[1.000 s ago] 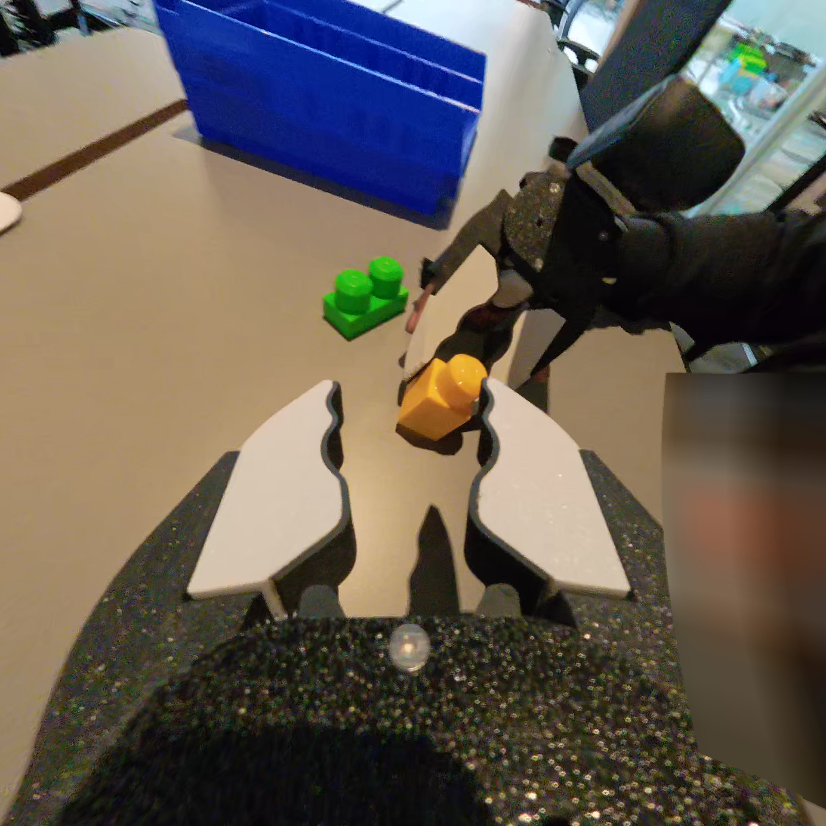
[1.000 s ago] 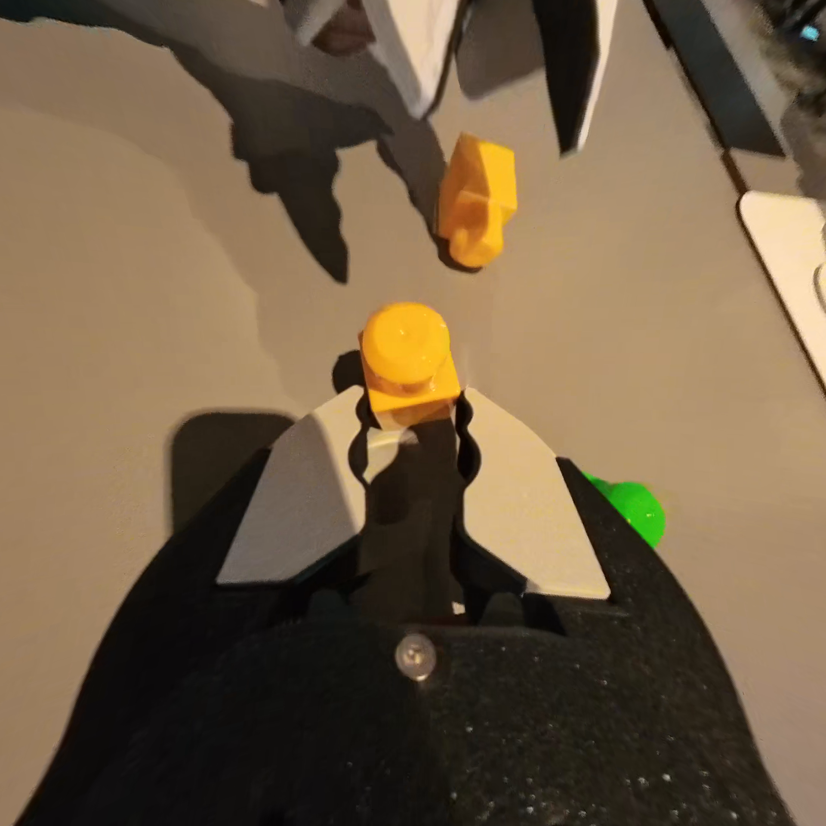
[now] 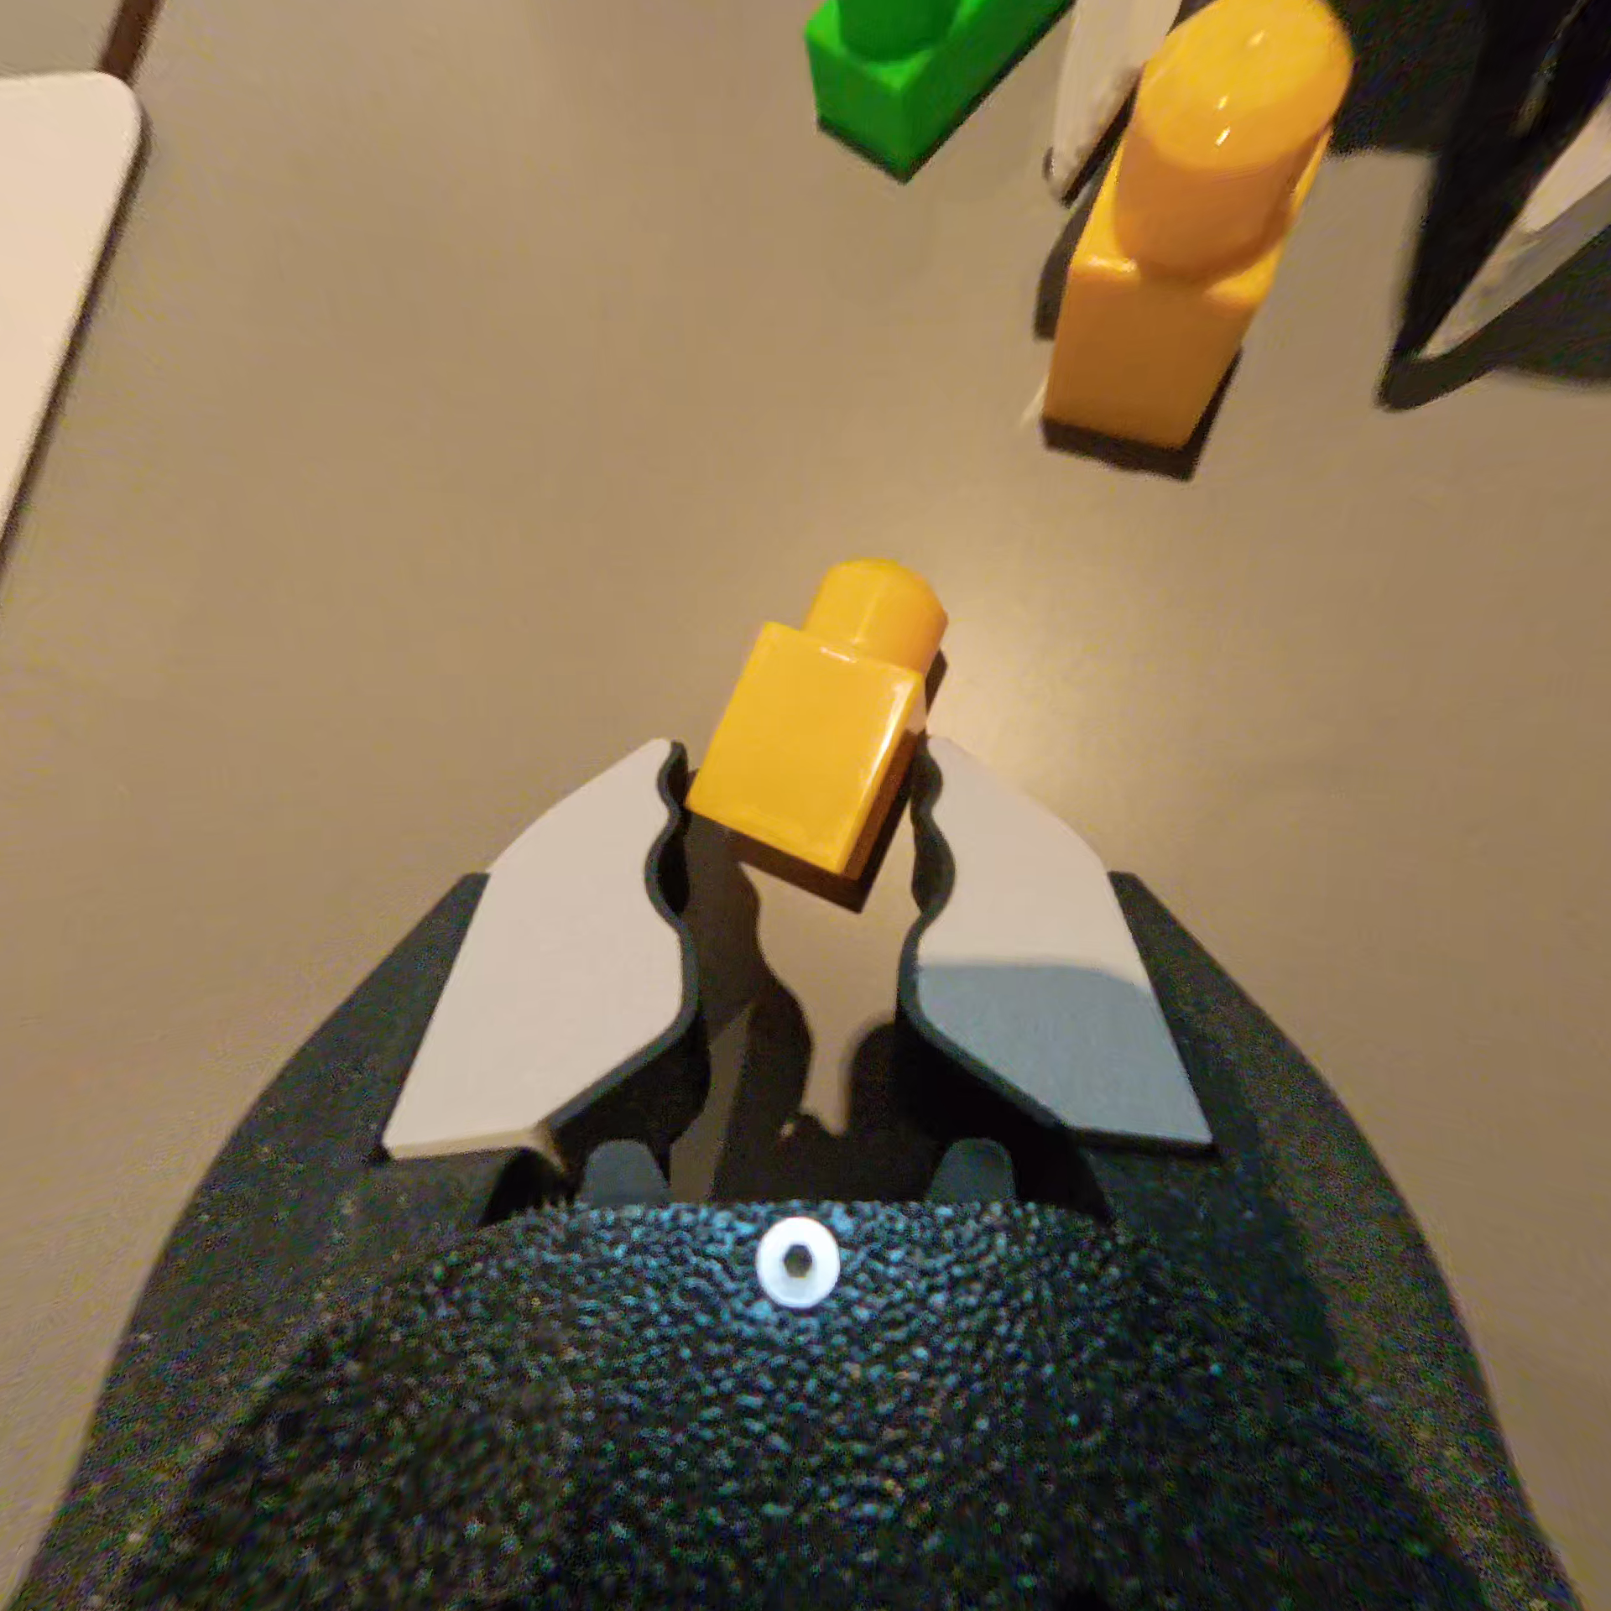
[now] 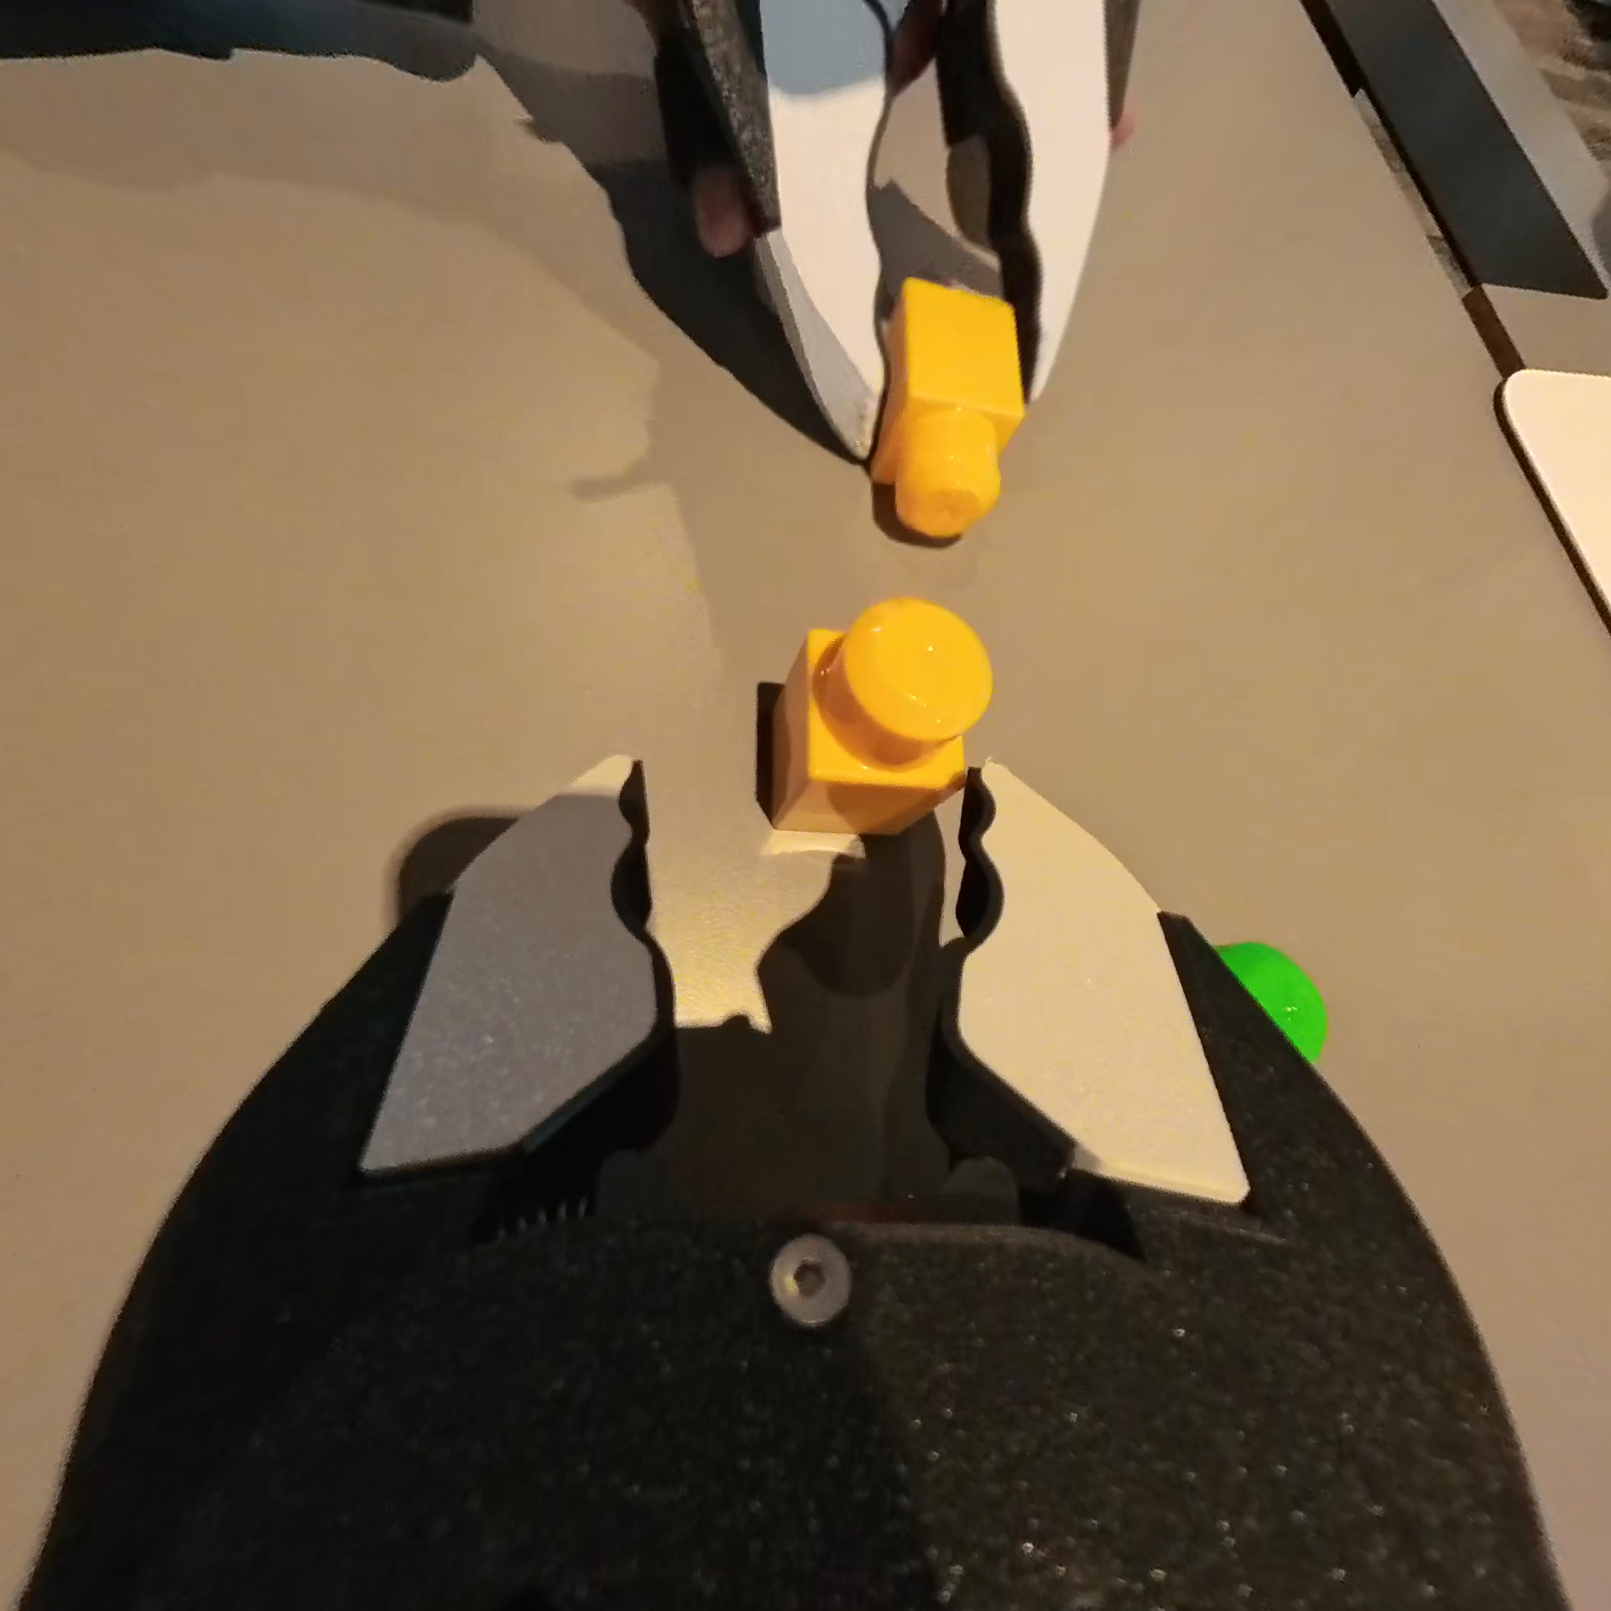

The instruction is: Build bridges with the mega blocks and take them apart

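left gripper: fingers parted, seen pointing down at lower centre | right gripper: fingers spread wide, likewise lowered

Left wrist view: camera mounted behind the left gripper, looking steeply down along its two fingers at the table, close above it. Right wrist view: camera behind the right gripper, likewise angled down and close to the table. The two views face each other; the left gripper shows at the top edge of the right view. Shared area: the strip of table between the grippers, holding the lying block, the upright block and, at each frame's edge, the green block.
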